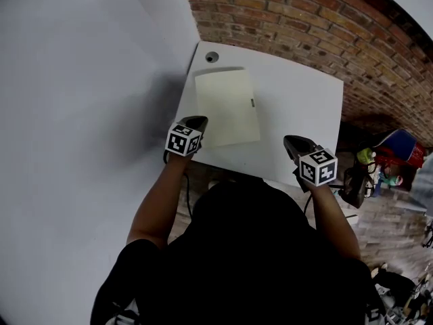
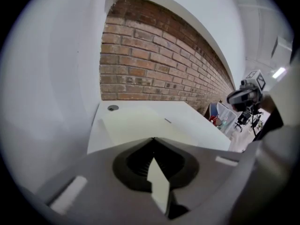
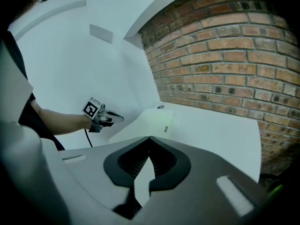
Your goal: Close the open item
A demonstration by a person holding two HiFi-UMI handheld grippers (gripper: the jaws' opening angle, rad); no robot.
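Left gripper (image 1: 201,120): jaws pressed together tip to tip, clamping nothing. Hovers at the near left corner of the white table (image 1: 298,107), tips just past the table's edge. Points toward the brick wall (image 1: 304,26) beyond.

Right gripper (image 1: 289,140): likewise closed, tip against tip, empty. Hangs at the table's near edge, well apart from the left gripper, with plain tabletop straight ahead of its tips.

Pale cream flat case (image 1: 226,107): lies directly ahead of the left gripper, near left corner just beside that tool's tips; contact or a gap there, impossible to tell. Sits ahead and to the left of the right gripper. Rests flat on the table as one thin slab, long side running away from both tools toward the wall. Carries a small dark tab (image 1: 252,102) on the edge turned toward the right gripper's side.

Round grommet hole (image 1: 212,57): beyond the case's far end, farther ahead of the left gripper, close to the wall.

Plain white wall (image 1: 81,80) to the left of the left gripper. Coloured clutter (image 1: 392,158) on the floor to the right of the right gripper, too small to identify.
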